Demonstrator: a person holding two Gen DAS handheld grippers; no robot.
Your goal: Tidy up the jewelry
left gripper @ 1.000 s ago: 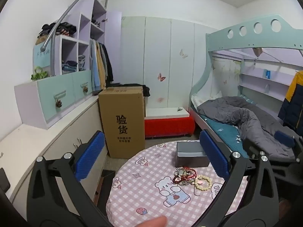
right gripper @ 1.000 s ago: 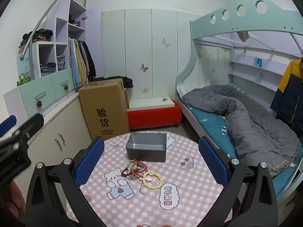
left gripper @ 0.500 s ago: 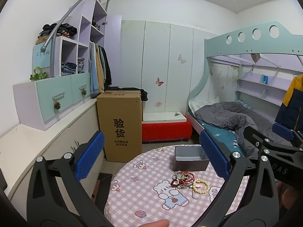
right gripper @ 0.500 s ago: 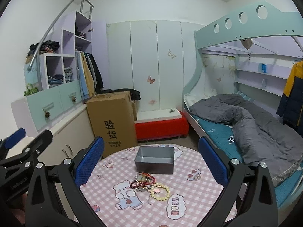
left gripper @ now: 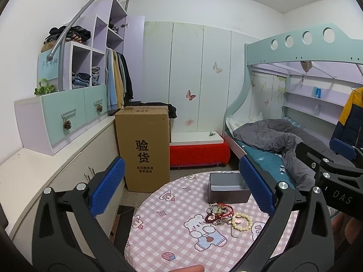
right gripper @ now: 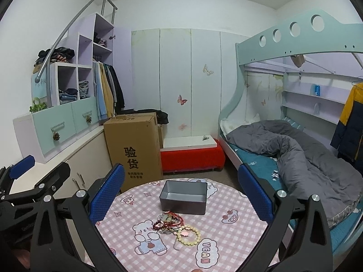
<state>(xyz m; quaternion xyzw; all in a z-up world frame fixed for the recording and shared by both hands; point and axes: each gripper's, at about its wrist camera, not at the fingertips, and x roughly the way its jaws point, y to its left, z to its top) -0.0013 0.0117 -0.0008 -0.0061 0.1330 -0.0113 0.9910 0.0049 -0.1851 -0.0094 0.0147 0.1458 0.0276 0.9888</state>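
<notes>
A tangled pile of jewelry (left gripper: 219, 214) (right gripper: 169, 223), red cords and silver chains, lies on a round pink checked table (left gripper: 172, 233) (right gripper: 226, 233). A cream bead bracelet (left gripper: 242, 221) (right gripper: 189, 235) lies at its right edge. An empty grey metal box (left gripper: 226, 188) (right gripper: 183, 197) stands just behind the pile. My left gripper (left gripper: 181, 195) is open, held above the table's near left side. My right gripper (right gripper: 181, 195) is open above the table's near edge, well short of the pile. Each gripper shows at the edge of the other's view.
A tall cardboard box (left gripper: 143, 151) stands on the floor behind the table at the left, with a red bench (left gripper: 197, 151) beside it. A bunk bed with a grey duvet (right gripper: 295, 149) is on the right. White cabinets (left gripper: 45, 181) run along the left wall.
Both grippers have risen and tilted up, so the table sits lower in both views. The right gripper has come further into the left wrist view. Both stay open.
</notes>
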